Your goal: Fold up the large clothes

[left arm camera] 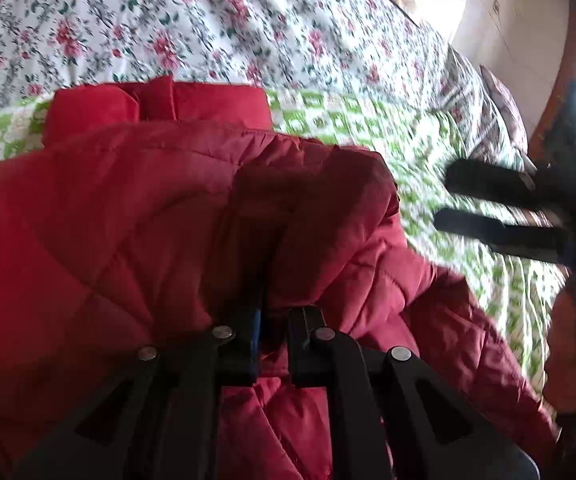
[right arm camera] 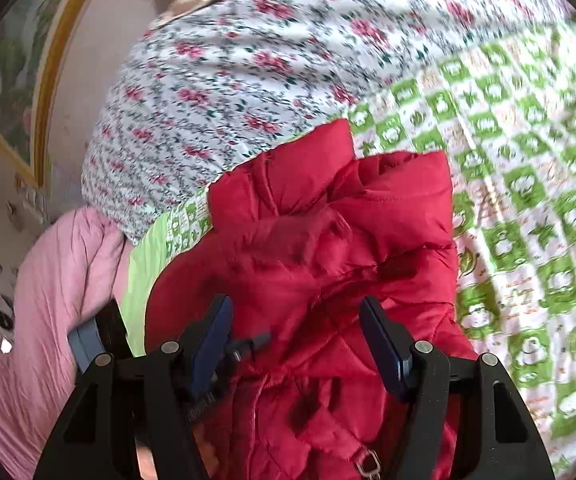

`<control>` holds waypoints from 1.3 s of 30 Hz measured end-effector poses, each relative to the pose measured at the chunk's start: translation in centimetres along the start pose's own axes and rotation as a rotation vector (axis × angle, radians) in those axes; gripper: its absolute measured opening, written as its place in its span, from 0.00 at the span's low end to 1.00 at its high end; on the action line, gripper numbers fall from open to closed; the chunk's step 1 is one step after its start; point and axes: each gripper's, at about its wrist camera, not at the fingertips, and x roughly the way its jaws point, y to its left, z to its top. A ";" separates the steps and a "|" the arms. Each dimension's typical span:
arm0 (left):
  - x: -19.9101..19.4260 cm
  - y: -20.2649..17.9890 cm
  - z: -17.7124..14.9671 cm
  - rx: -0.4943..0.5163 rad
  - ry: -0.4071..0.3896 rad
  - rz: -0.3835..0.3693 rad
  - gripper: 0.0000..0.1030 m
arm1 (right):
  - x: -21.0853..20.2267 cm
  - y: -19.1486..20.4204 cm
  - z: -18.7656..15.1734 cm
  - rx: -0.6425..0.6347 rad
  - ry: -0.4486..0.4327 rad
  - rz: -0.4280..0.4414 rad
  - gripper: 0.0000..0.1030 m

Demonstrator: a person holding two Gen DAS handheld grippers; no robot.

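The red quilted jacket point(left arm camera: 135, 216) lies bunched on the bed, over a green-checked sheet point(left arm camera: 368, 128) with a floral cover point(left arm camera: 207, 20) beyond it at twelve o'clock; in the left wrist view its collar sits at about eleven o'clock, and the bulk fills the middle and lower frame. The left tool point(left arm camera: 273, 320) is pressed together on a fold of the jacket, its fingers nearly meeting with red fabric between them; the right tool point(right arm camera: 296, 320) is spread wide above the jacket and pinches nothing (it also shows at three o'clock in the left view, apart from the cloth).

The likely trouble is the grip; padded, slippery fabric can slide out of a narrow pinch if the left tool pulls hard, and the fold would collapse. With one side held only, the jacket may drag and twist rather than fold flat. The right tool, closing where it hovers, could catch several layers at once, or the metal buckle point(right arm camera: 368, 462) at six o'clock; that would lock a crooked crease. Pulling could also rumple the sheet underneath.
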 end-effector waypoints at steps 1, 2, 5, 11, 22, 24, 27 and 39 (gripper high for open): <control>0.0 0.1 -0.1 -0.005 0.003 -0.006 0.06 | 0.4 -0.4 0.1 0.018 0.005 0.006 0.67; 0.0 0.2 -0.1 -0.011 0.004 -0.016 0.06 | 0.8 -0.7 0.3 0.033 0.009 0.008 0.67; 0.0 0.3 -0.1 -0.022 -0.010 -0.040 0.06 | 2.4 -1.9 0.8 0.102 0.045 0.027 0.72; 0.3 -0.9 -0.4 0.040 0.001 -0.036 0.18 | 5.1 -3.5 1.5 0.242 0.096 0.123 0.72; -3.7 -0.5 -1.2 0.032 0.021 -0.110 0.33 | 6.6 -3.9 1.9 0.223 0.123 0.074 0.10; -5.7 0.7 -1.2 0.001 -0.002 -0.104 0.33 | 6.2 -3.4 2.1 0.200 0.117 0.071 0.10; -8.8 3.1 -0.7 -0.049 -0.059 -0.054 0.33 | 5.5 -2.8 2.6 0.171 0.105 0.079 0.09; -6.1 14.7 1.4 -0.230 0.036 0.158 0.33 | 1.2 -0.9 4.4 -0.010 0.033 -0.027 0.07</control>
